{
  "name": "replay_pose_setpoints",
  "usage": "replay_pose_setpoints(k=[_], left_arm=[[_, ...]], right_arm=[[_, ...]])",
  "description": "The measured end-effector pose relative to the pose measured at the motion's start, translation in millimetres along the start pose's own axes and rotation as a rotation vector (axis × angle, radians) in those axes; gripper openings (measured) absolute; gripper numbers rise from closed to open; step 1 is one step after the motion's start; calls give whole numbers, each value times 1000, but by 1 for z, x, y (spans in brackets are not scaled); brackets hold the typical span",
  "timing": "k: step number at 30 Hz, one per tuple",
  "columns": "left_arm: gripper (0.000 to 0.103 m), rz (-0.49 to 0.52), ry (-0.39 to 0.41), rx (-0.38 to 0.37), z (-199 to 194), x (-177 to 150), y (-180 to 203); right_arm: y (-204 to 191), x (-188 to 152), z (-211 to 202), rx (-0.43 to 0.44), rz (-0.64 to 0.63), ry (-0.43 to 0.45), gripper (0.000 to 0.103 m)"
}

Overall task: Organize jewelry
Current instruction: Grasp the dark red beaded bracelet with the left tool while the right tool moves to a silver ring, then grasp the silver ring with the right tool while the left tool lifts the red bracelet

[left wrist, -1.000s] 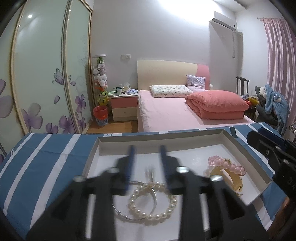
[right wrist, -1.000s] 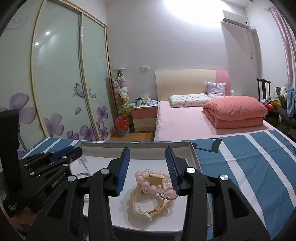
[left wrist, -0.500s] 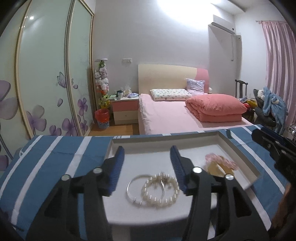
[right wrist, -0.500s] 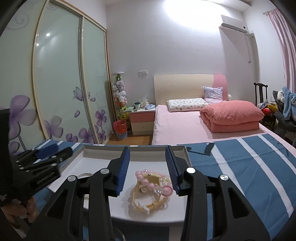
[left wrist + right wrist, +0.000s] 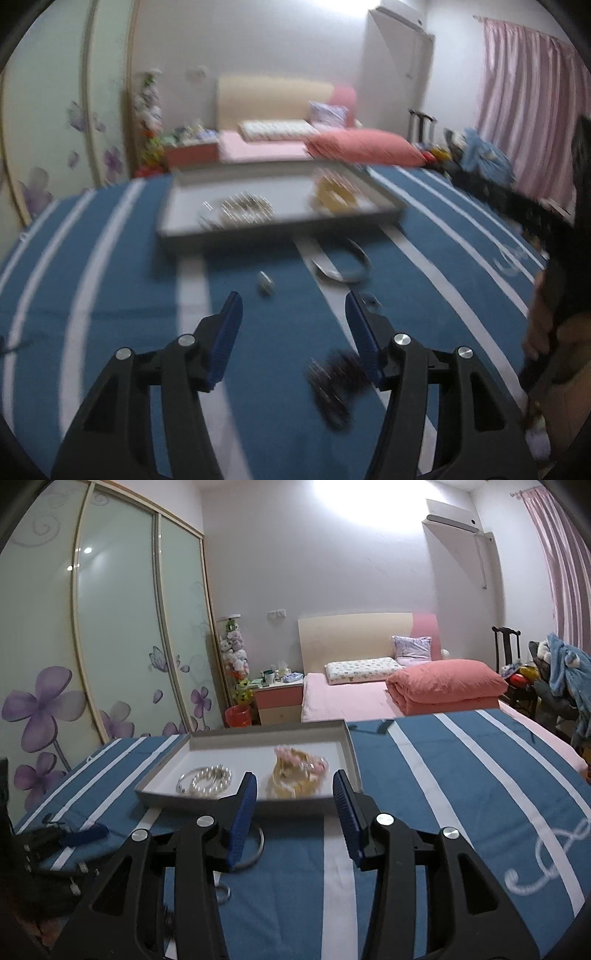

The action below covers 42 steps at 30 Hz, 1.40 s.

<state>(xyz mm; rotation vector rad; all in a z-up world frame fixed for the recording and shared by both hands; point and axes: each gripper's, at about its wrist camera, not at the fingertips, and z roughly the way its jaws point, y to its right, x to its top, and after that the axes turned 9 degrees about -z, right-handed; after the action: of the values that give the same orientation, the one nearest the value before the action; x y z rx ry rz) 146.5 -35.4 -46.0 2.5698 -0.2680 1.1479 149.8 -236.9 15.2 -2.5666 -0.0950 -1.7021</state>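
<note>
left tool (image 5: 293,308) wide open, holding nothing, above blue striped cloth (image 5: 122,295) | dark hair clip (image 5: 334,380) by its right finger | small ring (image 5: 265,285) just ahead | right tool (image 5: 294,794) wide open, holding nothing | silver bangle (image 5: 255,845) beside its left finger | tray (image 5: 207,746) farther off, with pearl bracelet (image 5: 210,780) and pink bead bracelet (image 5: 301,764)
</note>
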Motion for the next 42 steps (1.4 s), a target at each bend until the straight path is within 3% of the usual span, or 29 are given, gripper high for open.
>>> replay_pose_setpoints(k=[4, 8, 15, 18, 20, 23, 30, 35, 42], left_arm=[[63, 64, -55, -6, 5, -18, 24], [66, 108, -95, 42, 21, -24, 43], [65, 96, -186, 103, 48, -32, 46], [51, 63, -177, 114, 48, -29, 42], [28, 50, -167, 126, 48, -27, 39], [14, 33, -161, 128, 48, -25, 33], [11, -26, -163, 153, 41, -18, 5], [9, -112, -161, 224, 33, -9, -38], [9, -187, -149, 282, 25, -2, -80]], right_arm=[[0, -7, -11, 7, 13, -9, 44], [3, -11, -17, 12, 13, -9, 44], [5, -18, -22, 16, 27, -13, 44], [4, -19, -21, 20, 27, -14, 44], [2, -21, -22, 26, 27, -16, 44], [-1, -23, -20, 36, 26, -22, 44], [-8, -25, -16, 67, 3, -52, 44], [-16, -27, -9, 108, -18, -98, 44], [-44, -38, 21, 173, -107, -256, 44]])
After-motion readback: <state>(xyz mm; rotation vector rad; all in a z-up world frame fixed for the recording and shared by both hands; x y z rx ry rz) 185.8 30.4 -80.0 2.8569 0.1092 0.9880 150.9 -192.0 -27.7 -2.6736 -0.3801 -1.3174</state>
